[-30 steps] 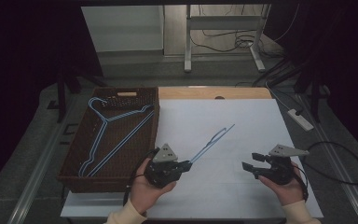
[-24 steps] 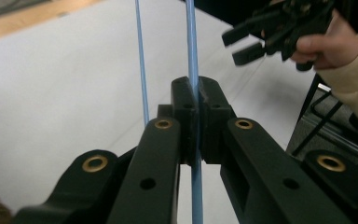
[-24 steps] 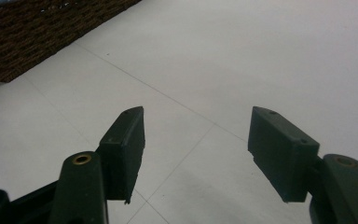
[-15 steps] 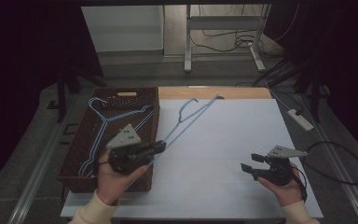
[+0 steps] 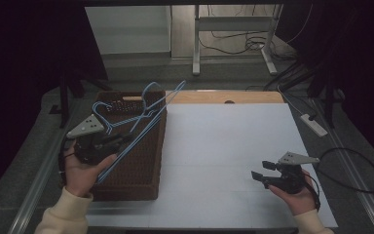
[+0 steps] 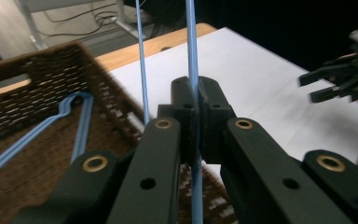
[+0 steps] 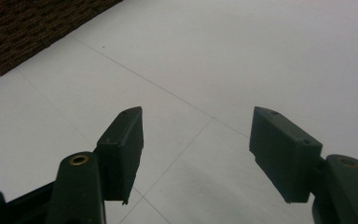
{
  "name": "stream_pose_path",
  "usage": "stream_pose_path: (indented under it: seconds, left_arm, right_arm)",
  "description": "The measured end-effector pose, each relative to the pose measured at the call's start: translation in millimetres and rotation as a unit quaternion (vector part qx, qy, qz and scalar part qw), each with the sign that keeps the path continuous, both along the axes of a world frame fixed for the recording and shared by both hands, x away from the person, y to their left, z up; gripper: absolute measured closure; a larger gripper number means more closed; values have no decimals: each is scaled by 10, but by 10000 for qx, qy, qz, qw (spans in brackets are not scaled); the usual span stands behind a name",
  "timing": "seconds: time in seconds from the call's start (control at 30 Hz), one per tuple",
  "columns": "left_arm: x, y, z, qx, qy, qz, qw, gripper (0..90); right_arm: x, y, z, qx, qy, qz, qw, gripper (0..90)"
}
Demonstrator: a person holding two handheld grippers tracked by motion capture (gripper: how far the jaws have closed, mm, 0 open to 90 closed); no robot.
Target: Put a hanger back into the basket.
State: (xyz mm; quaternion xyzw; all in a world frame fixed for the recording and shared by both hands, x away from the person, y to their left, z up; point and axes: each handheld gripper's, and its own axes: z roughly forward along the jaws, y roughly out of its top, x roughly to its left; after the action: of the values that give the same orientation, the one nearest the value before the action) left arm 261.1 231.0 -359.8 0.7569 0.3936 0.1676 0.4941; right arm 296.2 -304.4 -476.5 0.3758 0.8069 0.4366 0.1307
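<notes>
Your left hand-held gripper is pinched on a thin blue wire hanger, its black jaws pressed together on one straight rod of the frame. The hanger is a slender, light-blue wire outline with long straight arms and a curved hook; it is held tilted above the dark brown woven basket at the left side of the desk, the hook end rising over the basket's far rim. In the left gripper view, the clamped rod runs upright between the jaws, a second rod just beside it. Another blue hanger lies inside the basket. Your right hand-held gripper hovers spread over the white desk surface, holding nothing.
</notes>
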Motion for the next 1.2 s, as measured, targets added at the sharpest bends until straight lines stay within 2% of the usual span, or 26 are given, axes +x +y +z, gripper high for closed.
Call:
stream_pose_path:
  seconds: [0.1,0.33,0.67,0.73,0.87,1.07,1.2]
  left_arm:
    - [93,171,-83,26,122,-5,9999,874]
    - [219,459,-249,2,381,262,9989,874]
    - [288,618,-444,6,635,262,9976,874]
    - [338,636,-507,98,777,322,9964,874]
    - [411,670,-605,144,979,375,9944,874]
    - [501,677,-756,222,1318,250,9907,874]
    - [544,695,-863,273,1490,296,9880,873]
  right_arm:
    - [3,0,-7,-27,20,-8,10000,355]
    - [3,12,-14,-83,17,-8,10000,355]
    - [4,22,-23,-125,35,-12,9999,355]
    - [3,23,-23,-138,34,-5,9999,355]
    - [1,24,-23,-143,23,-12,9999,355]
    - [5,19,-29,-160,45,-24,9999,355]
    - [-5,34,-22,-205,32,-14,9998,355]
